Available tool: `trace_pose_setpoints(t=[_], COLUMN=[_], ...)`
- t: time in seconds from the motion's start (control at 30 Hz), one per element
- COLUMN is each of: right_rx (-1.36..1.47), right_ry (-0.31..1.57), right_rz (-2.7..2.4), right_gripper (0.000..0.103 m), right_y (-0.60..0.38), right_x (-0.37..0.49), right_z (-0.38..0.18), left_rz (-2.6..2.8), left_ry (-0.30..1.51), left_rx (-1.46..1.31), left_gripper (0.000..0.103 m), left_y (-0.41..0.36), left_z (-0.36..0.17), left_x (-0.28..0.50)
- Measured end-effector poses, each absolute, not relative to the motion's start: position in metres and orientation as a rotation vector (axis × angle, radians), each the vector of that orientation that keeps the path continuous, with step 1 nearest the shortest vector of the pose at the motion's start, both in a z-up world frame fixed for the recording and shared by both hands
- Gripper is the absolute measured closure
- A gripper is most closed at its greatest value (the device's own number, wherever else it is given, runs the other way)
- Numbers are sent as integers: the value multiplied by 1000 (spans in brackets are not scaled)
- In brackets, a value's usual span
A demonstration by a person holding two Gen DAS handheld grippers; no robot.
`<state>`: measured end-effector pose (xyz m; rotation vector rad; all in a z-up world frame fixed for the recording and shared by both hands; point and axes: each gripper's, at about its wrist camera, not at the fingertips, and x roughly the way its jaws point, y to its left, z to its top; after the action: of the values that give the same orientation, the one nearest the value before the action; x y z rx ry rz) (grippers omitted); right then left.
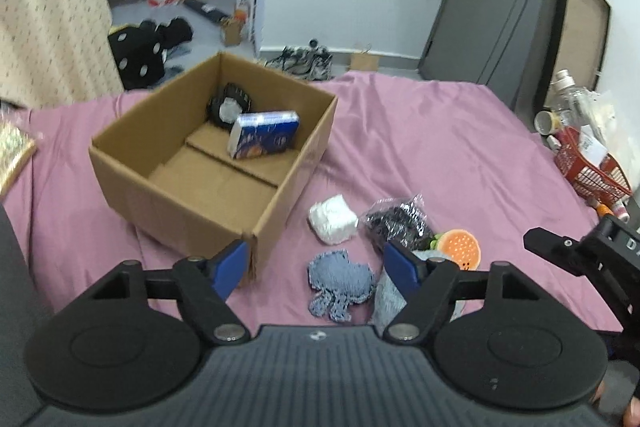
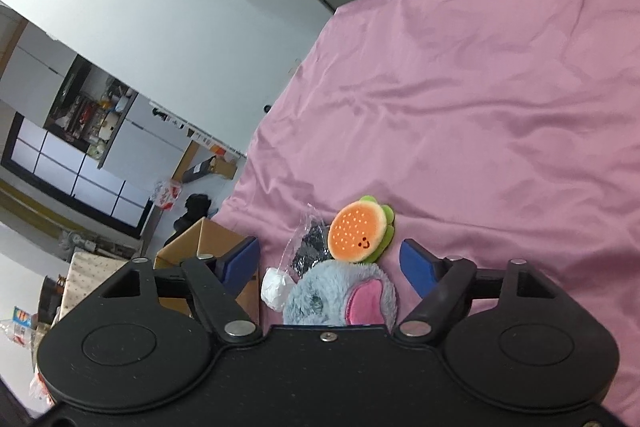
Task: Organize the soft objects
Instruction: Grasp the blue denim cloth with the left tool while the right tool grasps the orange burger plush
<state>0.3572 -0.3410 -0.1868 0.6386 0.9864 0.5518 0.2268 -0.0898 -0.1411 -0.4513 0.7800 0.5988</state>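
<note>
An open cardboard box stands on the pink sheet, with a blue tissue pack and a black item inside. To its right lie a white bundle, a clear bag of dark material, a burger plush and a grey-blue knit piece. My left gripper hangs open above the knit piece, holding nothing. My right gripper is open over a fluffy grey plush with a pink ear, the burger plush just beyond; its body shows in the left wrist view at the right edge.
A red basket with bottles and a cup sits off the bed's right edge. Shoes, a paper bag and dark clothes lie on the floor beyond the bed. A patterned panel leans at the far left. The pink sheet stretches wide to the right.
</note>
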Motion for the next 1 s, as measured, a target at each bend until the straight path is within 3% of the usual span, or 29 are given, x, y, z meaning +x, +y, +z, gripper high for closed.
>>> trace_pose_setpoints(t=[0.23, 0.6, 1.0], right_rx=[666, 691, 673], right_ry=[1029, 1083, 1137], right_rz=[592, 572, 543], right_gripper=[36, 45, 46], right_y=[-340, -336, -318], right_x=[370, 387, 404], right_z=[-204, -228, -250], left_rz=[616, 642, 623], left_ry=[800, 836, 883], left_rx=[-521, -564, -630], left_gripper=[39, 40, 40], left_y=[-89, -83, -70], left_z=[-165, -201, -229], left_x=[237, 257, 272])
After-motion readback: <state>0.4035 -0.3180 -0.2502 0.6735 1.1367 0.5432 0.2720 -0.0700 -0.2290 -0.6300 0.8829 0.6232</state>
